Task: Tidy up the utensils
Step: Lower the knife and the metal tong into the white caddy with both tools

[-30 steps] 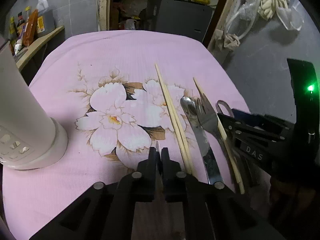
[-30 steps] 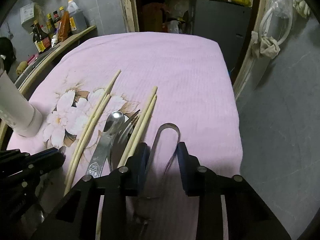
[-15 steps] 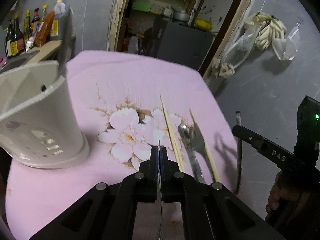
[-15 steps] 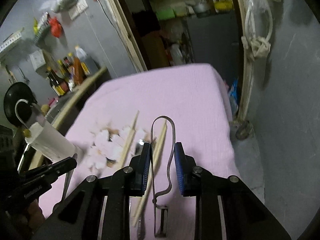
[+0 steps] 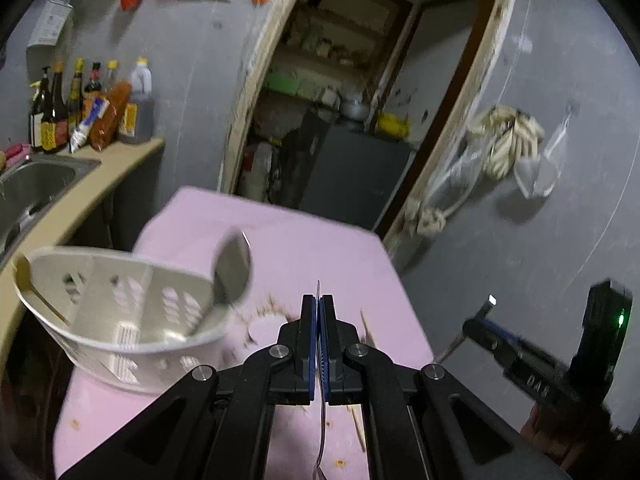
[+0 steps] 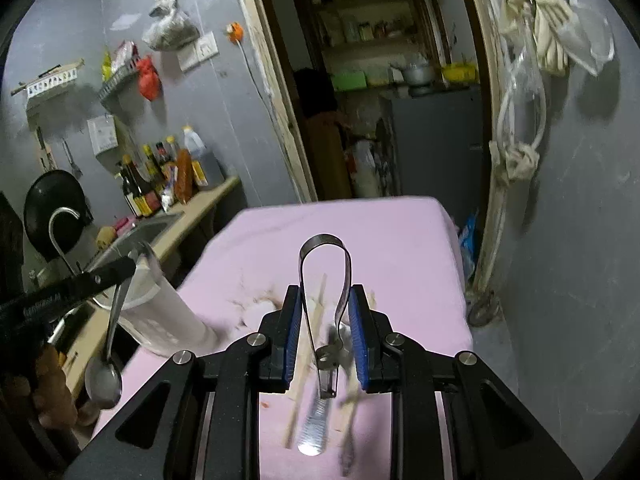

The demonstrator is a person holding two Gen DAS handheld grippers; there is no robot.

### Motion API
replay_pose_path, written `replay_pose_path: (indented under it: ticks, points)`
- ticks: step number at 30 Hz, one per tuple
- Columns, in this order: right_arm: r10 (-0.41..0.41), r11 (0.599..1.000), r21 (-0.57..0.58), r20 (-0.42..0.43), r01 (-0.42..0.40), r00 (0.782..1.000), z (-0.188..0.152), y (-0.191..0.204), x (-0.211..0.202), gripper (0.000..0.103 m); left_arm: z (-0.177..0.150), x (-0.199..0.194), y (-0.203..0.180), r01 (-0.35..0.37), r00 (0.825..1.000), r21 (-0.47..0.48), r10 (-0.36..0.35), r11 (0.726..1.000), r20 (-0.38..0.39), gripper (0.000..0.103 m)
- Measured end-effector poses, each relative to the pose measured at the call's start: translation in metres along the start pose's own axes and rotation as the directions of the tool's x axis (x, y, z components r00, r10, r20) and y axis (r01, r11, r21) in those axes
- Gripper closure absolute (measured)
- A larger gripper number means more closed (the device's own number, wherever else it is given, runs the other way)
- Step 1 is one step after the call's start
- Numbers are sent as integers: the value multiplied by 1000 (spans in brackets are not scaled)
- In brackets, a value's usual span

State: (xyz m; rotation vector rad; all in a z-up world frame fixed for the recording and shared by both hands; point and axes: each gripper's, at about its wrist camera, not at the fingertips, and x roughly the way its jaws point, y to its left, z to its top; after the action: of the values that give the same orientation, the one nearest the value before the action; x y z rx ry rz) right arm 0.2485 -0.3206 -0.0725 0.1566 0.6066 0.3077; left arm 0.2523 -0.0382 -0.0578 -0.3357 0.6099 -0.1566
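Observation:
My left gripper (image 5: 319,300) is shut on the thin handle of a metal spoon (image 5: 320,420), seen edge-on. In the right wrist view that spoon (image 6: 103,384) hangs bowl-down from the left gripper (image 6: 120,270). To its left stands the white perforated utensil holder (image 5: 120,328) with another spoon (image 5: 232,276) standing in it, bowl up. My right gripper (image 6: 325,296) is shut on the U-shaped metal tongs (image 6: 325,244), loop pointing forward, above the table. Below it, blurred chopsticks (image 6: 316,312), a spoon handle (image 6: 314,428) and a fork (image 6: 347,444) lie on the pink cloth (image 6: 380,236).
A counter with a sink (image 5: 36,184) and several sauce bottles (image 5: 92,112) runs along the left. A dark wok (image 6: 52,216) and a curved tap (image 6: 60,232) stand there. An open doorway (image 5: 360,120) lies beyond the table. The table's right edge drops to the grey floor (image 5: 520,260).
Both grippers have risen from the table, the left carrying the spoon and the right lifting the tongs off the cloth. The views have tilted up toward the wall, and the holder's open top now shows.

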Motion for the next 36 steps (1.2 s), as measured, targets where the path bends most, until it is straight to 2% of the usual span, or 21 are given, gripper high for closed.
replay_pose_path:
  ticks: [8,18,26,36]
  points:
    - [63,998,-38,93,-59,994,26,66,-23,82,54,-45,45,19,992,-60,-11,998,125,101]
    - [189,977,-136,168,-167,968,43,153,-31,82,94,-72,117,-63,964,-91,84,994,252,101]
    - [192,975,-148,167,-168,967,42,191,-11,82,109,-59,162,-79,950,-123,112,989,291,101]
    - [154,986,-89,108,-144,982,29,202,47,82,99,-23,181,-78,961,-106,103,991,257,101]
